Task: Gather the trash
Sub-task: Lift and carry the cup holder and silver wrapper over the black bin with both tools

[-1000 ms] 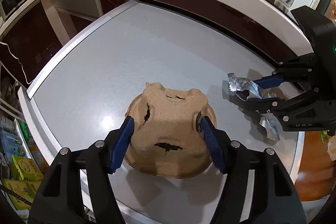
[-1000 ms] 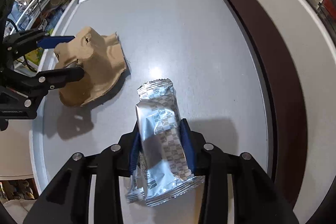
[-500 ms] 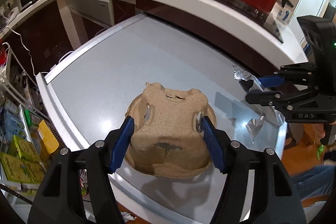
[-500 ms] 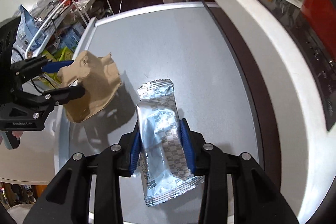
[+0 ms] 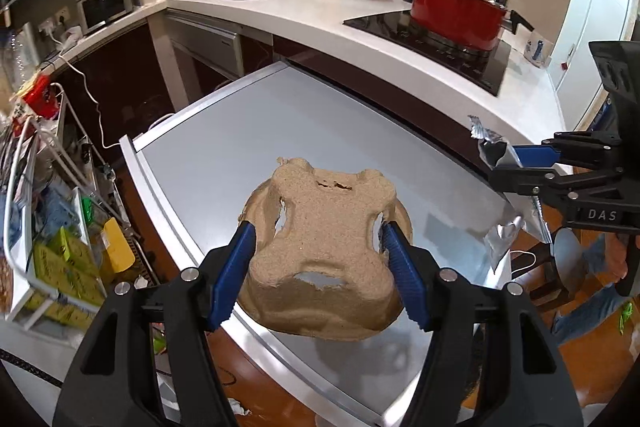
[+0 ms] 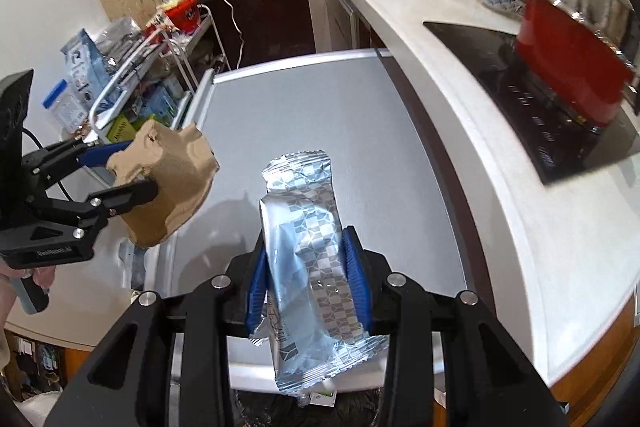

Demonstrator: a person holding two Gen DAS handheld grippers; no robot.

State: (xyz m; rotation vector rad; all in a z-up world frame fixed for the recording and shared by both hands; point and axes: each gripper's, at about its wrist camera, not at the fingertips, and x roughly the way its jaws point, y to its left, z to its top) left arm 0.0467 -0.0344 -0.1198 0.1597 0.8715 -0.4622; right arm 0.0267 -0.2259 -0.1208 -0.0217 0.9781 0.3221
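My left gripper is shut on a torn brown pulp carton piece and holds it in the air above the near edge of the grey table. It also shows in the right wrist view, held by the left gripper. My right gripper is shut on a silver patterned snack wrapper, lifted above the table's near edge. In the left wrist view the right gripper holds the wrapper at the far right.
A white counter with a black hob and a red pot runs behind the table. A wire rack of packages stands left of the table. A dark bin opening shows below the wrapper.
Both grippers have risen and pulled back from the table with their loads. The carton piece and the wrapper left the tabletop and now hang in the air.
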